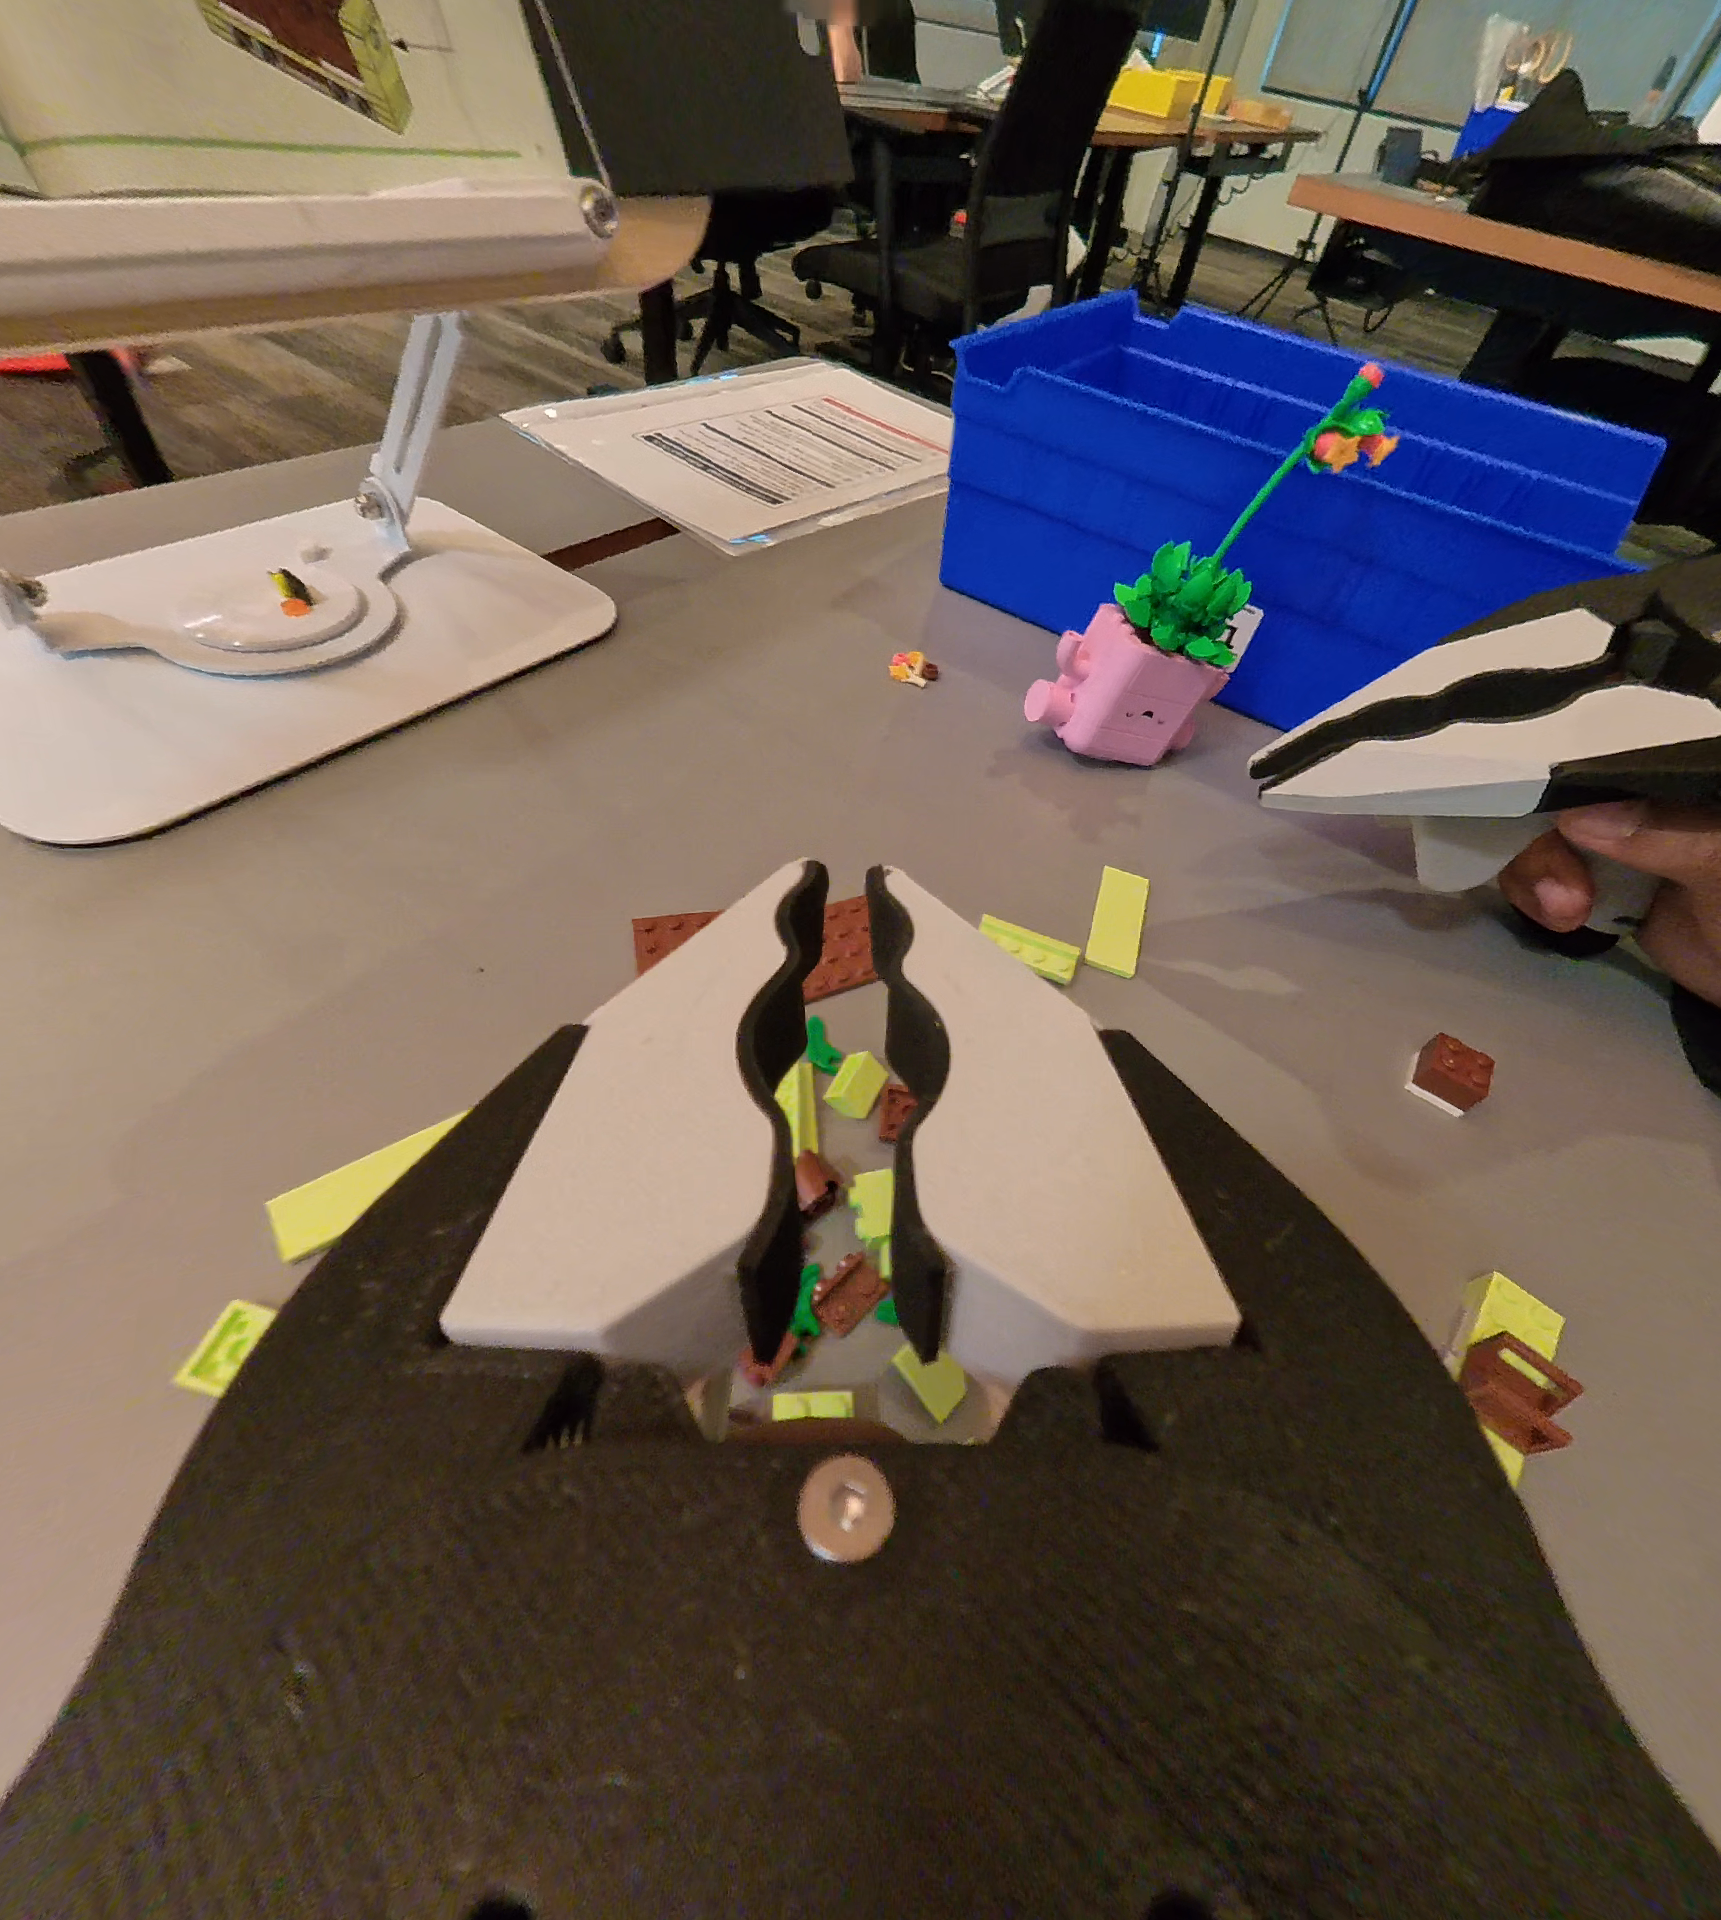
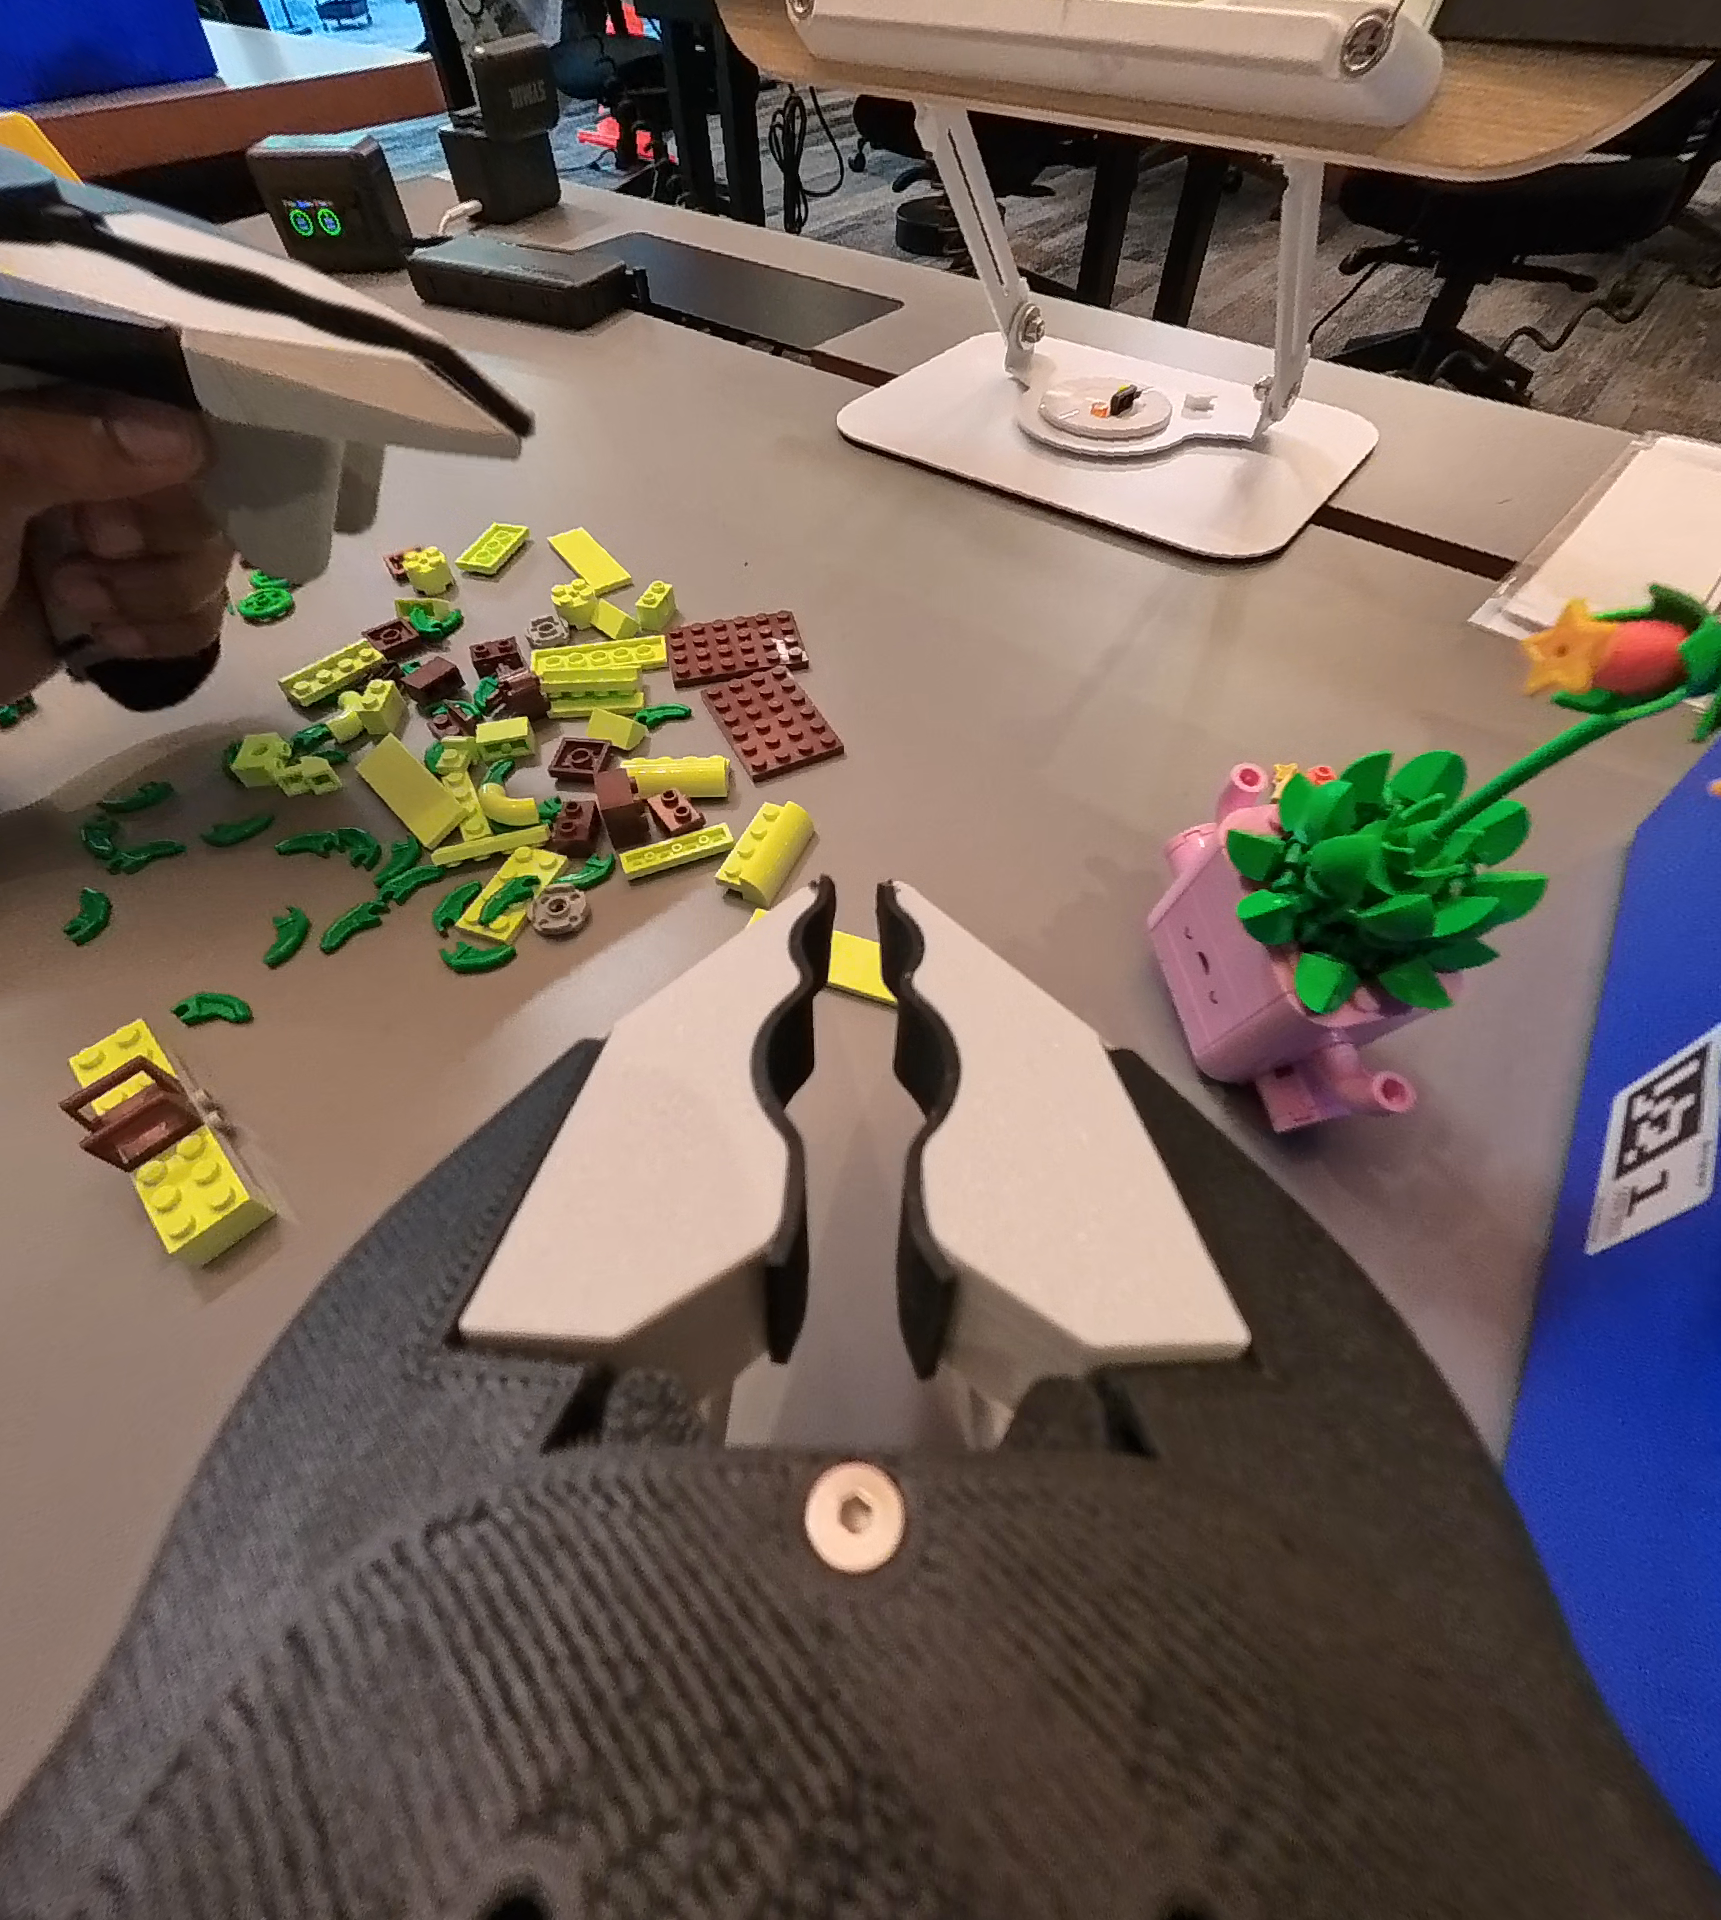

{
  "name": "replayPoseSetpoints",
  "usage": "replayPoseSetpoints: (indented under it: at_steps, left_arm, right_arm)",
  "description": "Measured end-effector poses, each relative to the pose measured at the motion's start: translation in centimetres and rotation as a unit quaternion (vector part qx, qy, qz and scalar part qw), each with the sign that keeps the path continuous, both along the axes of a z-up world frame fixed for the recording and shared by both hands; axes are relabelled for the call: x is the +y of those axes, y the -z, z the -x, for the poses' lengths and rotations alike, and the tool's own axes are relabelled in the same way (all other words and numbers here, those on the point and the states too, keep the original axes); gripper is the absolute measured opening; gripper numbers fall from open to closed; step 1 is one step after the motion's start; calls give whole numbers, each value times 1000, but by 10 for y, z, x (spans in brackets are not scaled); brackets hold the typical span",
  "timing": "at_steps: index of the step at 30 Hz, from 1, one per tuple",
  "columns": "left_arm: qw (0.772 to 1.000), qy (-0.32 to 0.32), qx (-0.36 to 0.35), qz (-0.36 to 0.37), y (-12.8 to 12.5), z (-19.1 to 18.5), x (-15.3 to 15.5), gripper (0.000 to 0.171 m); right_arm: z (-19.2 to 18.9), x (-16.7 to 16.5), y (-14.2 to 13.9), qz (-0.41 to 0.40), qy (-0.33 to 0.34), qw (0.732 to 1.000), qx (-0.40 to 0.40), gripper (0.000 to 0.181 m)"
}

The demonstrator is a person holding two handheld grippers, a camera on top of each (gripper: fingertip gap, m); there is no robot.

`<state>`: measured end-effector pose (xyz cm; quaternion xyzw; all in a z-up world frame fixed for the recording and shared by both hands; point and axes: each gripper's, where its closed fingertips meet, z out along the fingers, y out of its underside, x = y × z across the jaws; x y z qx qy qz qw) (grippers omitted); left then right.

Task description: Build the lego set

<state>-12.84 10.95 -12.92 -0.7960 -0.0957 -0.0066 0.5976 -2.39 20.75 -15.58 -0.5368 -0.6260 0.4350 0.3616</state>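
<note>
Loose lime, brown and green bricks [image 2: 523, 748] lie scattered on the grey table [image 2: 991, 665], with two brown plates [image 2: 768, 691] at their right edge. My left gripper [image 1: 845, 873] hovers over this pile, jaws nearly together and empty; it also shows in the right wrist view [image 2: 518, 426]. My right gripper [image 2: 851, 888] is empty with its jaws nearly together, above a lime tile [image 2: 861, 966]; it also shows in the left wrist view [image 1: 1266, 774]. A built pink pot with a green plant and flower stem [image 2: 1251, 977] lies tilted to its right. A lime brick with a brown frame [image 2: 170, 1153] lies apart.
A blue bin [image 1: 1251, 436] stands at the table's right side, just behind the pink pot [image 1: 1136, 696]. A white stand [image 1: 212, 665] holding an instruction booklet is at the back. A sleeved paper sheet [image 1: 762, 447] lies near it. Black devices [image 2: 336, 197] sit at the far edge. Some 15 cm of space lies between my two pairs of fingers.
</note>
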Motion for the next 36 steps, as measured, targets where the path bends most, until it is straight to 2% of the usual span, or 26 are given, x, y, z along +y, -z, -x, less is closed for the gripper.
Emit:
replayPoseSetpoints:
  at_steps: [6,10,12,18,24,27,31,36]
  left_arm:
    - [998,-67,17,-14,-17,33,-30,8]
    - [985,-143,100,14,-27,62,-61,9]
    - [981,-158,111,21,-28,67,-69,9]
    - [994,-112,8,-15,-25,55,-61,8]
    - [994,-105,-10,29,-6,55,-57,9]
    - [992,-66,-51,95,22,43,-50,14]
    - [979,-26,-81,188,60,25,-46,18]
    - [967,-14,-104,231,76,18,-50,19]
  right_arm:
    - [-1,0,-1,1,-2,1000,3,6]
    - [0,0,0,2,-1,1000,1,6]
    - [0,0,0,1,-1,1000,0,6]
    - [1,0,3,1,-2,1000,-10,6]
    - [1,-2,3,-2,-6,1000,-11,5]
    - [1,-2,3,-3,-7,1000,-10,5]
    - [1,-2,2,-5,-7,1000,-8,4]
    - [1,-2,2,-6,-7,1000,-6,5]
